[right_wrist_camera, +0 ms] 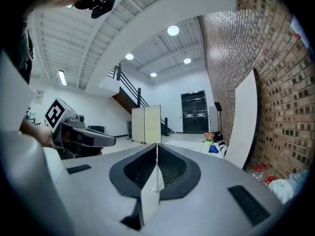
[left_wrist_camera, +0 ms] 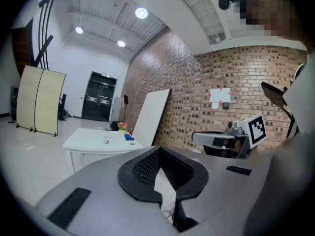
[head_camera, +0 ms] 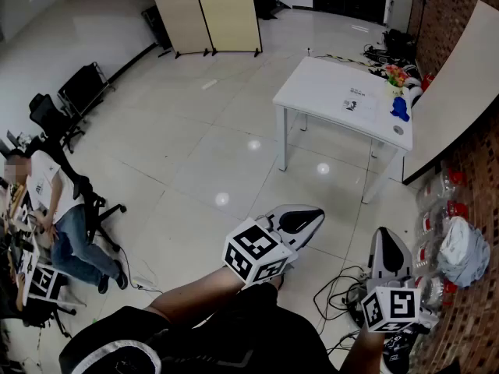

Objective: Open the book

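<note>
Jaws together, empty: left gripper [left_wrist_camera: 158,151], right gripper [right_wrist_camera: 157,146]; table [head_camera: 327,84] items indistinct.

The table [head_camera: 335,92] stands ahead and to the right, well apart from the left gripper [head_camera: 312,218] and right gripper [head_camera: 387,244], which sit side by side nearest the camera. A flat sheet, perhaps the book [head_camera: 355,104], lies on the table towards its right end. Right of the table a board [head_camera: 460,84] leans on the brick wall [head_camera: 448,14]. A folding screen [head_camera: 207,14] stands far behind, and a seated person [head_camera: 58,224] is at the far left.
</note>
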A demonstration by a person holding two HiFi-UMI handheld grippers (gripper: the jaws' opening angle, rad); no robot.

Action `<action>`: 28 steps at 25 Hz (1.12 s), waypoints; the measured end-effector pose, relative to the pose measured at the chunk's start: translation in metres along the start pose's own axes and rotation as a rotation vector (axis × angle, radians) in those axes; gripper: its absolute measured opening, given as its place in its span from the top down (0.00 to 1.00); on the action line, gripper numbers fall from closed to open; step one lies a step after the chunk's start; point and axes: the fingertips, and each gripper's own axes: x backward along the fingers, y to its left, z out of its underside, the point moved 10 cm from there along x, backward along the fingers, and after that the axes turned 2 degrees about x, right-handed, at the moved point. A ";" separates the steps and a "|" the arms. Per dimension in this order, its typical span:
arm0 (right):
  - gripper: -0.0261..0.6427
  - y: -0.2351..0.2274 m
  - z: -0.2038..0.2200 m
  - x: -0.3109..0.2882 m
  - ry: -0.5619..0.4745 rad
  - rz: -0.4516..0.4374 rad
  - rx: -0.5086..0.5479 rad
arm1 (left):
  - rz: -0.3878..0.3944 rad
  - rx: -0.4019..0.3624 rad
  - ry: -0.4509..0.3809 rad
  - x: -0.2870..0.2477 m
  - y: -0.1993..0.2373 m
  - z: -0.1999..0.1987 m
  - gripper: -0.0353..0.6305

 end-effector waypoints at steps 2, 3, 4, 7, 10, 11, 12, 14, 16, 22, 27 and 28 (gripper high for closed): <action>0.96 -0.007 -0.001 -0.041 0.016 0.008 0.002 | 0.001 0.006 -0.009 -0.018 0.036 -0.006 0.95; 0.96 -0.011 -0.002 -0.063 0.023 0.012 0.001 | 0.003 0.008 -0.014 -0.027 0.055 -0.010 0.95; 0.96 -0.015 -0.004 -0.086 0.029 0.016 0.000 | 0.004 0.011 -0.018 -0.037 0.075 -0.016 0.95; 0.96 -0.029 -0.016 -0.156 0.036 0.014 -0.005 | -0.004 0.019 -0.024 -0.067 0.136 -0.039 0.95; 0.96 -0.043 -0.028 -0.219 0.041 0.014 -0.001 | -0.013 0.026 -0.032 -0.094 0.192 -0.063 0.95; 0.96 -0.048 -0.032 -0.238 0.041 0.013 0.001 | -0.014 0.026 -0.035 -0.103 0.209 -0.070 0.95; 0.96 -0.053 -0.036 -0.254 0.042 0.012 0.004 | -0.017 0.028 -0.036 -0.113 0.224 -0.076 0.95; 0.96 -0.065 -0.041 -0.282 0.049 0.009 0.009 | -0.020 0.040 -0.034 -0.131 0.248 -0.085 0.95; 0.96 -0.080 -0.042 -0.306 0.059 0.010 0.010 | -0.015 0.053 -0.030 -0.150 0.266 -0.090 0.95; 0.96 -0.140 -0.035 -0.376 0.061 0.008 -0.008 | -0.034 0.070 -0.010 -0.219 0.314 -0.096 0.95; 0.96 -0.199 -0.031 -0.432 0.055 -0.037 -0.001 | -0.083 0.064 0.000 -0.285 0.346 -0.108 0.95; 0.96 -0.211 -0.032 -0.442 0.055 -0.044 -0.003 | -0.092 0.057 0.006 -0.297 0.352 -0.112 0.95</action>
